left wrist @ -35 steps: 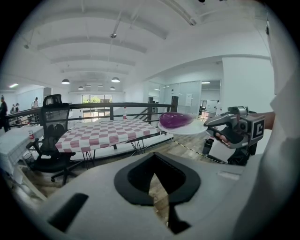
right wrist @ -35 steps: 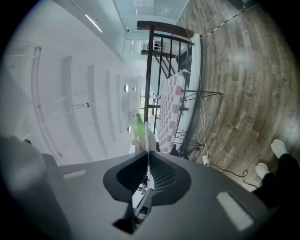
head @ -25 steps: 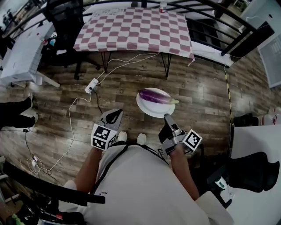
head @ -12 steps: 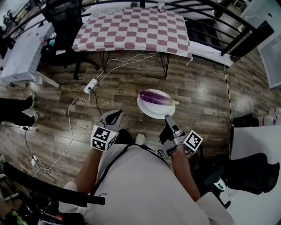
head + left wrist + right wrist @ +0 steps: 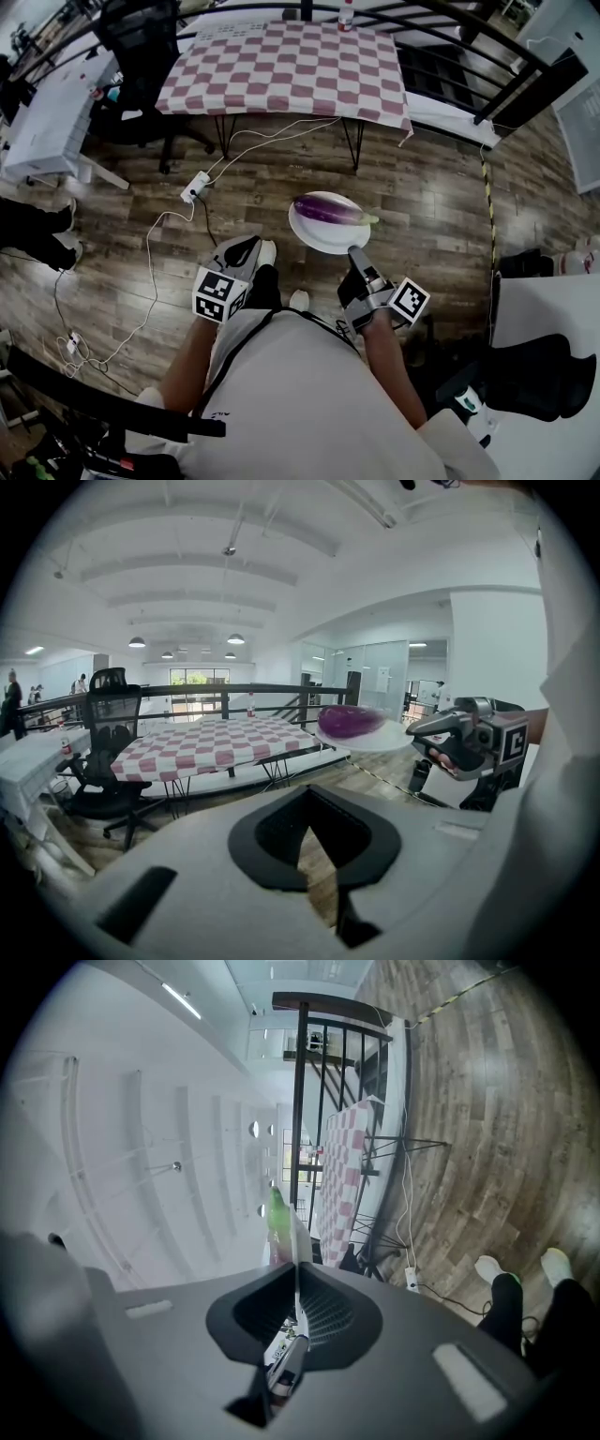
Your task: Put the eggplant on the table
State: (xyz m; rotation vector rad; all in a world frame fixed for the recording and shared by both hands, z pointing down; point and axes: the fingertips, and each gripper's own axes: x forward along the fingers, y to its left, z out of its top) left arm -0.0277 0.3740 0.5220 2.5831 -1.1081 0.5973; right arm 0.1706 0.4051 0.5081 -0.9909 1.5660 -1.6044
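Note:
A purple eggplant (image 5: 328,208) with a green stem lies on a white plate (image 5: 323,236), held in the air above the wooden floor. My right gripper (image 5: 354,251) is shut on the plate's near rim. From the right gripper view the plate (image 5: 296,1241) is edge-on between the jaws, with the green stem (image 5: 275,1215) beside it. My left gripper (image 5: 242,251) hangs to the left of the plate, shut and empty. The left gripper view shows the eggplant (image 5: 349,720) and the plate (image 5: 370,742) at the right. The checkered table (image 5: 291,66) stands ahead.
A bottle (image 5: 347,14) stands at the table's far edge. A black office chair (image 5: 141,37) and a white desk (image 5: 42,112) are at the left. A power strip with cables (image 5: 195,185) lies on the floor. Black railings run behind and to the right.
The person's feet have stepped forward: a white shoe now shows beside my left gripper. The plate with the eggplant and both grippers keep nearly the same places.

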